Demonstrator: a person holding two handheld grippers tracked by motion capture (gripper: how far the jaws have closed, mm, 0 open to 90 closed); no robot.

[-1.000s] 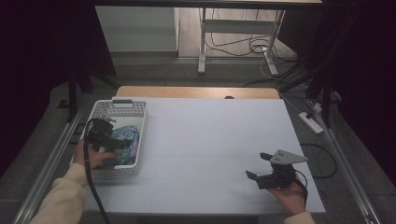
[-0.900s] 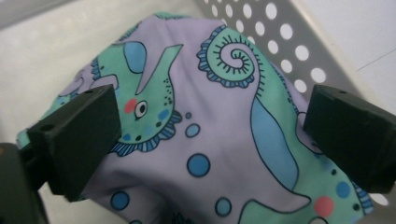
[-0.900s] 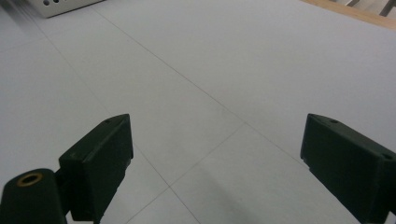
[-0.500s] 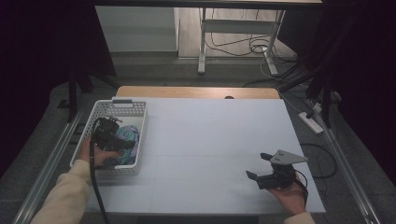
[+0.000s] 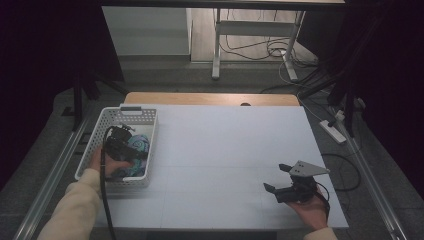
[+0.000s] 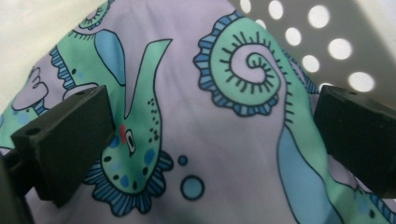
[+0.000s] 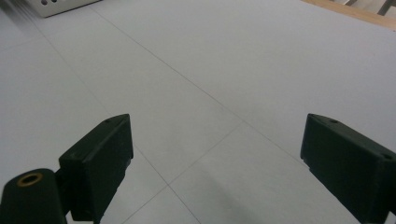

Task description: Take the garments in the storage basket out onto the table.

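1. High view: the white perforated plastic basket (image 5: 145,117) at the table's left holds a lilac, green and blue printed cloth (image 5: 141,145); the left gripper (image 5: 121,148) reaches into it.
2. Left gripper view: its jaws spread wide, straddling the cloth (image 6: 210,130).
3. Right gripper view: the right gripper (image 7: 212,161) hovers low, jaws wide over the bare white table (image 7: 233,60).

Left gripper (image 5: 131,150) and right gripper (image 5: 281,181), fingers (image 7: 95,161) apart.

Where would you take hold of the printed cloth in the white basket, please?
Probably on the raised fold of the printed cloth, from above. The left gripper already hangs open astride it, and the basket walls block any sideways approach.
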